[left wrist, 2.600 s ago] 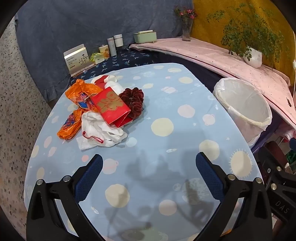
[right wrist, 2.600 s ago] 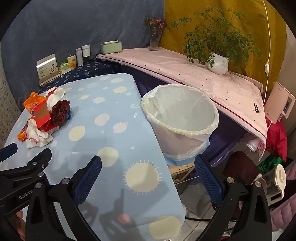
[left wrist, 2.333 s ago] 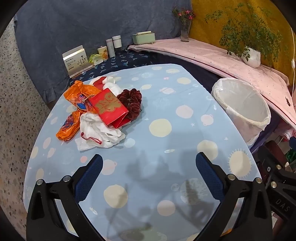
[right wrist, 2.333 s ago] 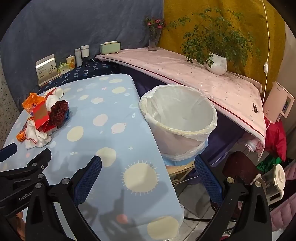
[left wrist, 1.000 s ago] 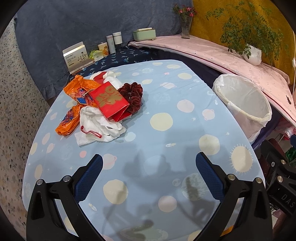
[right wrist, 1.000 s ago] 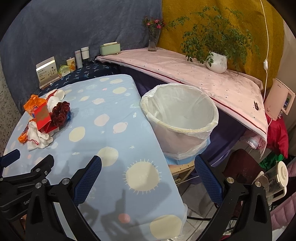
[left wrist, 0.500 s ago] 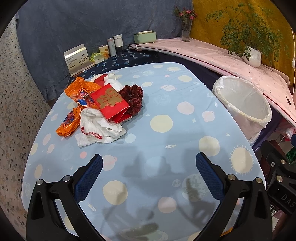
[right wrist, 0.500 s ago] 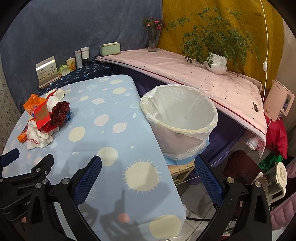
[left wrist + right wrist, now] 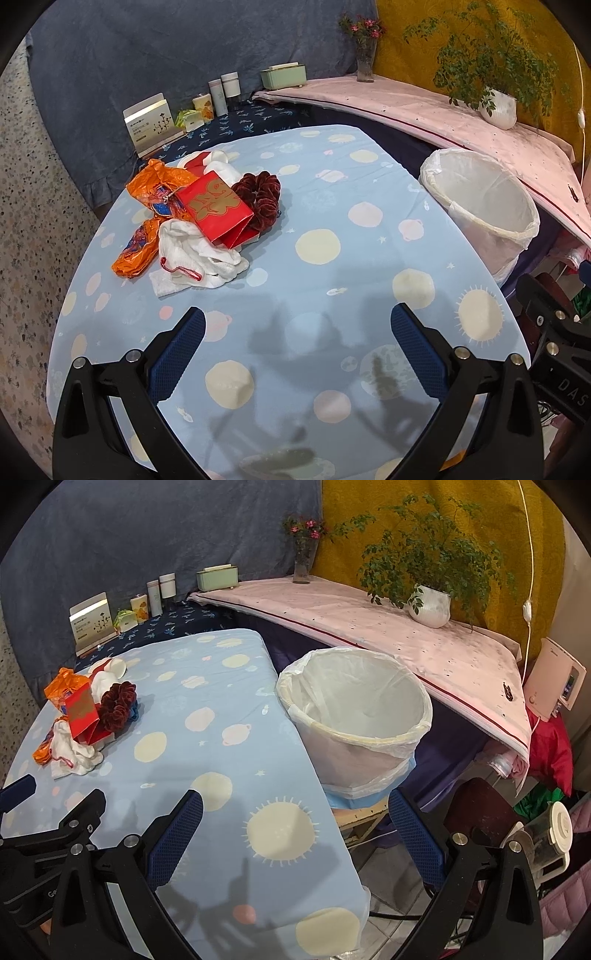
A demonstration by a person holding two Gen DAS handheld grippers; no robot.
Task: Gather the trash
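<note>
A heap of trash lies on the far left of the light blue spotted table (image 9: 321, 288): an orange plastic bag (image 9: 147, 218), a red paper bag (image 9: 216, 206), a dark red scrunchie (image 9: 262, 199) and white crumpled cloth (image 9: 192, 258). The heap also shows in the right wrist view (image 9: 81, 720). A white-lined trash bin (image 9: 480, 206) stands beside the table's right edge, also in the right wrist view (image 9: 354, 716). My left gripper (image 9: 297, 343) is open and empty above the table's near part. My right gripper (image 9: 295, 823) is open and empty above the near right edge.
A pink-covered shelf (image 9: 369, 616) runs behind the bin with a potted plant (image 9: 430, 605) and a flower vase (image 9: 304, 561). Boxes and bottles (image 9: 207, 103) stand behind the table. A chair and clutter (image 9: 517, 812) sit to the right of the bin.
Both views shift only slightly; the trash heap and bin stay where they were. Both grippers remain open and empty.
</note>
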